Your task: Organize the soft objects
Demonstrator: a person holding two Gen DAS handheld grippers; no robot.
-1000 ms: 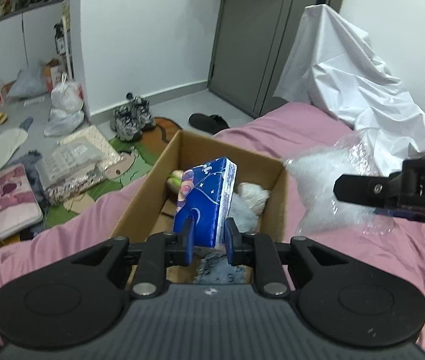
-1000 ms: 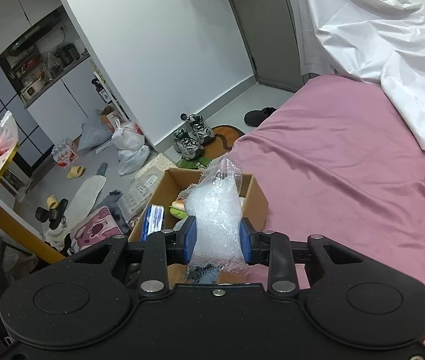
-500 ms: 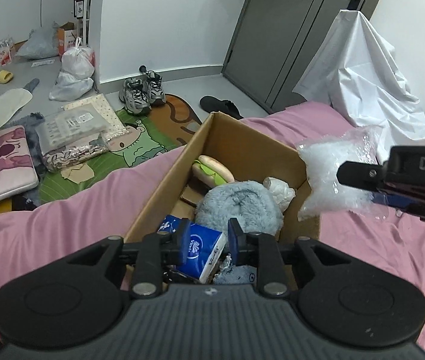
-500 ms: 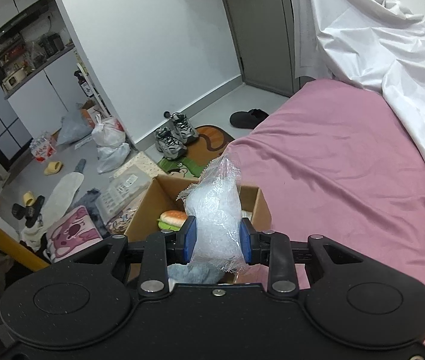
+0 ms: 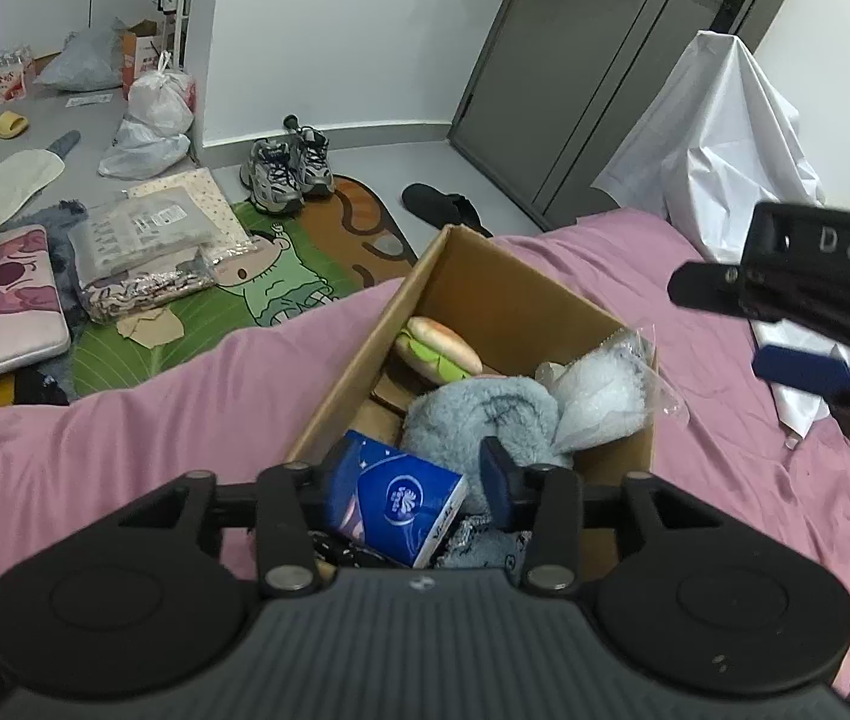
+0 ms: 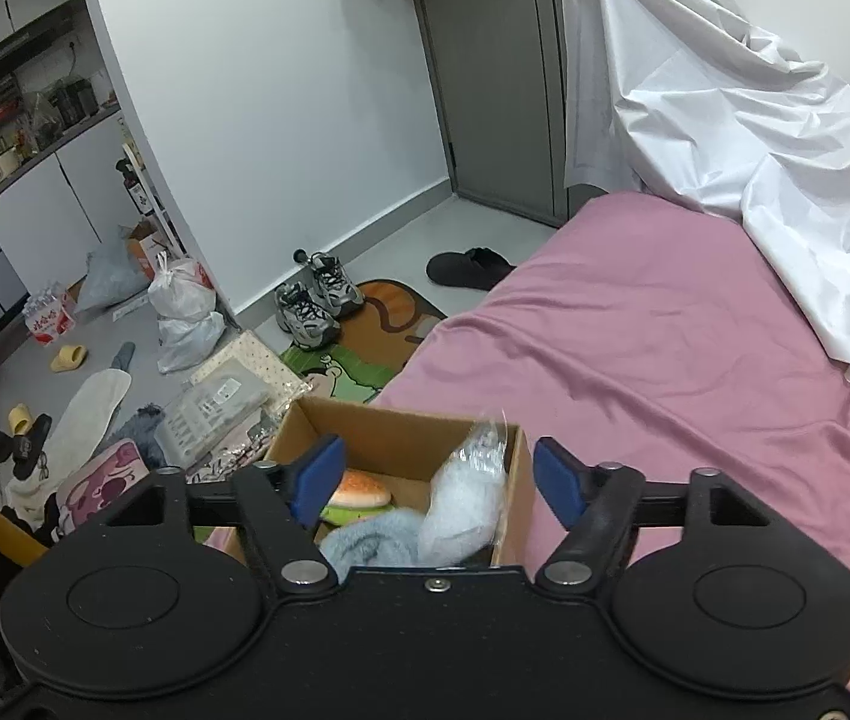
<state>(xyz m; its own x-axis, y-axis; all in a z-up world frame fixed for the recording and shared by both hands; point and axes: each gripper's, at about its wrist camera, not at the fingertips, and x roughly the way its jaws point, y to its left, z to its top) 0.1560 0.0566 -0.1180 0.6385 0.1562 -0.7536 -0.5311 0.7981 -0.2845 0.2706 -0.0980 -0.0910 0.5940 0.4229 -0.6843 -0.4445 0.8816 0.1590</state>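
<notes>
A cardboard box [image 5: 503, 294] sits on the pink bed [image 5: 125, 420]. In it lie a blue tissue pack [image 5: 395, 498], a grey plush [image 5: 479, 420], a burger toy [image 5: 434, 345] and a clear bag of white filling [image 5: 599, 390]. My left gripper [image 5: 416, 471] is open, its pads either side of the tissue pack, which rests in the box. My right gripper [image 6: 434, 480] is open and empty above the box [image 6: 401, 432]; the bag [image 6: 467, 510] lies in the box below it. The right gripper also shows in the left wrist view [image 5: 797, 324].
A white sheet [image 6: 725, 150] drapes over something at the bed's far side. On the floor lie sneakers [image 5: 287, 168], a cartoon rug [image 5: 281, 276], packaged items [image 5: 143, 240], plastic bags [image 5: 155, 114] and a black slipper [image 5: 443, 204]. A grey door [image 5: 593, 60] is behind.
Both grippers have opened. The left one lowered the tissue pack into the box and let go. The right one released the bag, which dropped into the box.
</notes>
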